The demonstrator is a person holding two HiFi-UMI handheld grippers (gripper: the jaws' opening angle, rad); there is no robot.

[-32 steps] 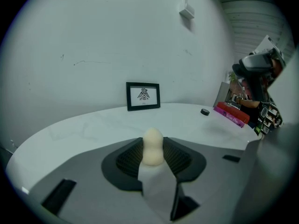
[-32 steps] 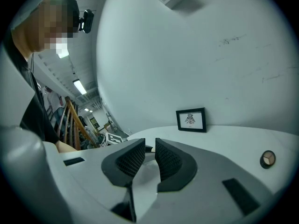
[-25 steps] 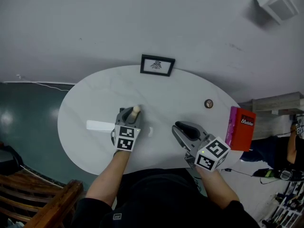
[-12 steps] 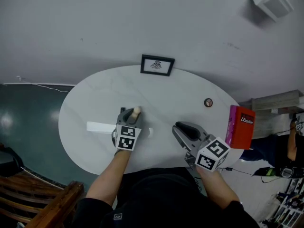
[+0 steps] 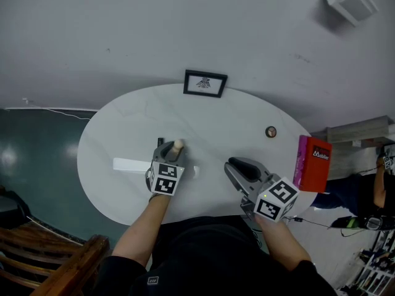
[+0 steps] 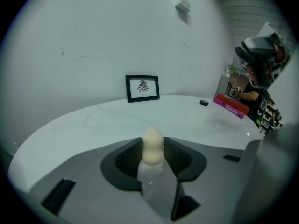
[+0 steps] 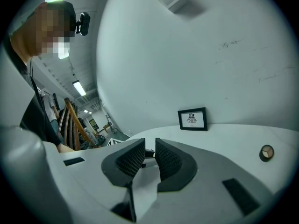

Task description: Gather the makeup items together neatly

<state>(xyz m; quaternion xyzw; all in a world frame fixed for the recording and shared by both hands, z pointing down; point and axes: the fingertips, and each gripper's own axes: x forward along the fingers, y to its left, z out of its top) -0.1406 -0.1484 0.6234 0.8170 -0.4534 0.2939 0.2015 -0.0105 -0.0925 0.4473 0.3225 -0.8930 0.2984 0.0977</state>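
Note:
A beige makeup sponge [image 6: 152, 146] stands upright on the white oval table [image 5: 123, 128], between the pads of my left gripper [image 5: 169, 148]. Those jaws have just been opening and stand wide; the pads lie close beside the sponge [image 5: 178, 145] without squeezing it. A short dark item [image 5: 160, 142] lies just left of the gripper's tip. A long white item [image 5: 131, 164] lies further left. A small round compact [image 5: 270, 132] sits far right. My right gripper [image 5: 236, 165] rests near the front edge, its jaws a narrow gap apart with nothing between them [image 7: 149, 158].
A black picture frame [image 5: 205, 84] stands at the table's back edge. A red box [image 5: 313, 164] stands upright at the right rim. A wooden chair [image 5: 49, 261] is at lower left. The person's arms reach in from the front.
Both grippers and the items on the table stay where they were. Only the head view has shifted a little.

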